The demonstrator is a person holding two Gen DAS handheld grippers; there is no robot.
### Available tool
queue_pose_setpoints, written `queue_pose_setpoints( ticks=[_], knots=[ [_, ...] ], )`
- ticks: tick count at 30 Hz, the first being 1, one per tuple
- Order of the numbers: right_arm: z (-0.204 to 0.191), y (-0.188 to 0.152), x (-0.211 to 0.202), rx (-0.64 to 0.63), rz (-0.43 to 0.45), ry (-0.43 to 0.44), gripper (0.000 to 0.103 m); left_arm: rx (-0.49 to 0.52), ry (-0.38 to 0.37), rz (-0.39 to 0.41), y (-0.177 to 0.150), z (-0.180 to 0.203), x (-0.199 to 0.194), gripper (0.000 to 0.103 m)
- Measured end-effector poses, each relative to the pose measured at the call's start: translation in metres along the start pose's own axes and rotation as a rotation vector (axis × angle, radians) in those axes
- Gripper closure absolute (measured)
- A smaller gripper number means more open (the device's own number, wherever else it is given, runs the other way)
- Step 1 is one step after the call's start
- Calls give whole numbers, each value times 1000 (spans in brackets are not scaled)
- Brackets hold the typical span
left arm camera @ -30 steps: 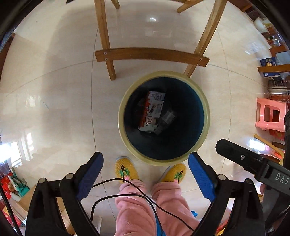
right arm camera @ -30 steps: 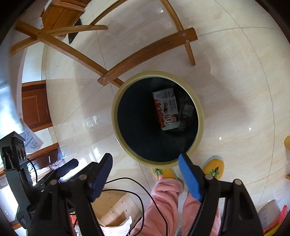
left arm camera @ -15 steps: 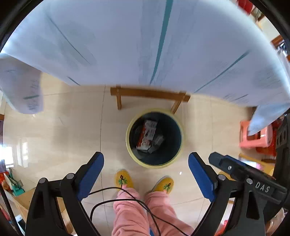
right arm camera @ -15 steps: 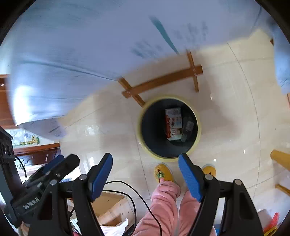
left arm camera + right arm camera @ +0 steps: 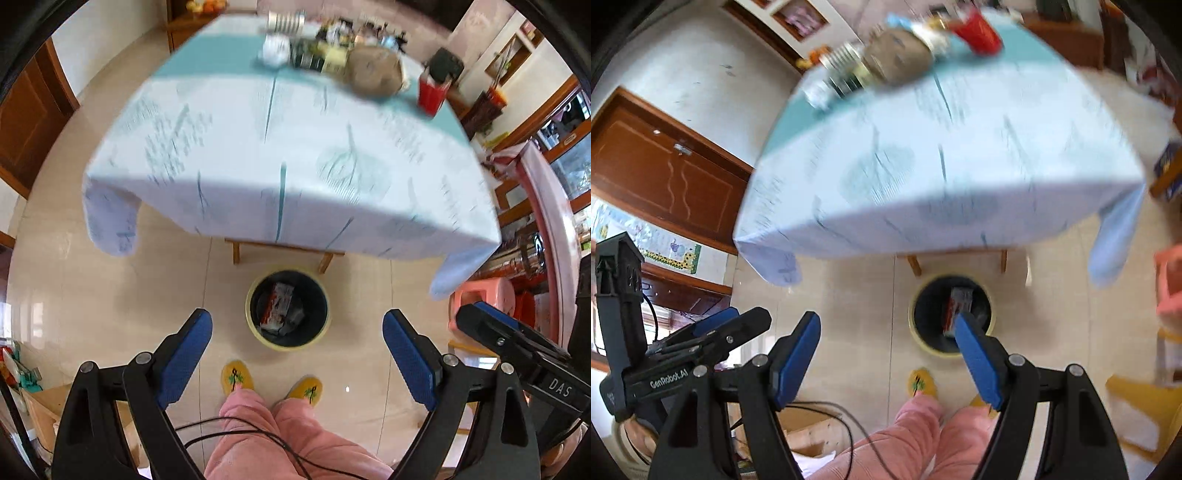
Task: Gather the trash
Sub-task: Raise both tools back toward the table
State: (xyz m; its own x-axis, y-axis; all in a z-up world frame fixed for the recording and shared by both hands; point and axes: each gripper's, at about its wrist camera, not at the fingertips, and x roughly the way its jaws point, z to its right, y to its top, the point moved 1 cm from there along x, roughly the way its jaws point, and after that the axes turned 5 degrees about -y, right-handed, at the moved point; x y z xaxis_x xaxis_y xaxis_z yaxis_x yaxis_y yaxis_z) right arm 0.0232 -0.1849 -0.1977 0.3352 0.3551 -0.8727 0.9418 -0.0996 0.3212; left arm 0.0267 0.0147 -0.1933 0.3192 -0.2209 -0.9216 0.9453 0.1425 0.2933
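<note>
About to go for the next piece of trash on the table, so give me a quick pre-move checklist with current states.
1. Left gripper open and holding nothing: ok.
2. Right gripper open and holding nothing: ok.
3. Trash bin on the floor by the table's near edge, with a snack box inside: ok.
4. Near part of the tablecloth free of obstacles: ok.
5. Which far-end item is trash, for example the red cup: cannot tell, blurred.
</note>
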Motion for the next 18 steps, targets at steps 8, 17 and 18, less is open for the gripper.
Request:
queue_pose_setpoints(
  ticks=[8, 17, 18],
  knots=[
    [-22, 37, -65, -119, 183, 5, 27, 26, 4, 190, 31, 37, -83, 10],
    [-49, 100, -86, -239, 332, -43, 27, 77, 38, 352, 87, 63, -131, 10],
    [-51, 108, -84, -243, 339, -51, 27, 84, 45, 358, 95, 62, -130, 10]
  ],
)
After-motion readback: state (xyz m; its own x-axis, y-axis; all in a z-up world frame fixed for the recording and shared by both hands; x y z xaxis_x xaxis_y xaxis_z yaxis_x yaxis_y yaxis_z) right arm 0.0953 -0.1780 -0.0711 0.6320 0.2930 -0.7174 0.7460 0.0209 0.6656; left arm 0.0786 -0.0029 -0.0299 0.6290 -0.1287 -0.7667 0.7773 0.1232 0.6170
